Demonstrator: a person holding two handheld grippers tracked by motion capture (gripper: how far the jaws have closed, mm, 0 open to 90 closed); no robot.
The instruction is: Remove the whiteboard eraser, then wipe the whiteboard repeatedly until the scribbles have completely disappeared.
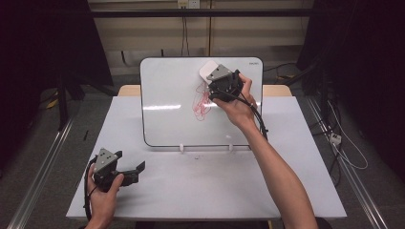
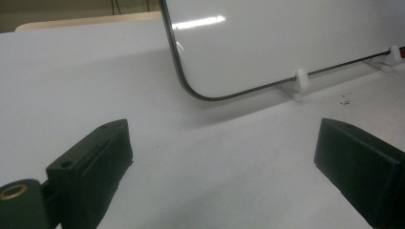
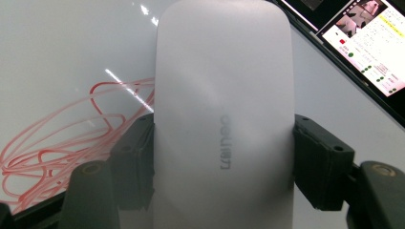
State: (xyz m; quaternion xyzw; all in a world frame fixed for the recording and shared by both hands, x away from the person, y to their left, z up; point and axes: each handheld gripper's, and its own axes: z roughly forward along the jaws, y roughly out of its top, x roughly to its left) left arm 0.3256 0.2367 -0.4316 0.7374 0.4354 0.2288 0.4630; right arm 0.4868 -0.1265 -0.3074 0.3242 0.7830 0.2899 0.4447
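Red scribbles [image 1: 203, 102] remain on the whiteboard [image 1: 167, 100], looping across the middle of its right half, and they look faint and partly thinned rather than freshly drawn. The board stands propped on two small white clips [image 1: 182, 148] towards the far side of the bench [image 1: 200, 186].

Against the board's upper right part, just above the scribbles, the right gripper [image 1: 213, 76] holds a white eraser [image 1: 208, 70]. In the right gripper view the jaws pinch the eraser [image 3: 224, 119] on both of its long sides, with its face turned to the board surface and the red loops [image 3: 71, 143] lying beside and below it. Whether the eraser's pad actually touches the board here cannot be told.

Well in front of the board's lower left corner, the left gripper [image 1: 138, 168] rests low over the bench in the person's left hand [image 1: 106, 191]. Its jaws stand spread wide with nothing between them, as the left gripper view shows bare bench between the two black pads [image 2: 95, 167], with the board's rounded corner [image 2: 191, 86] beyond.

Judged from this, the wiping is under way but not finished: the top of the board's right half looks clean, while most of the red tangle still needs passes. The left half of the board appears unmarked already.
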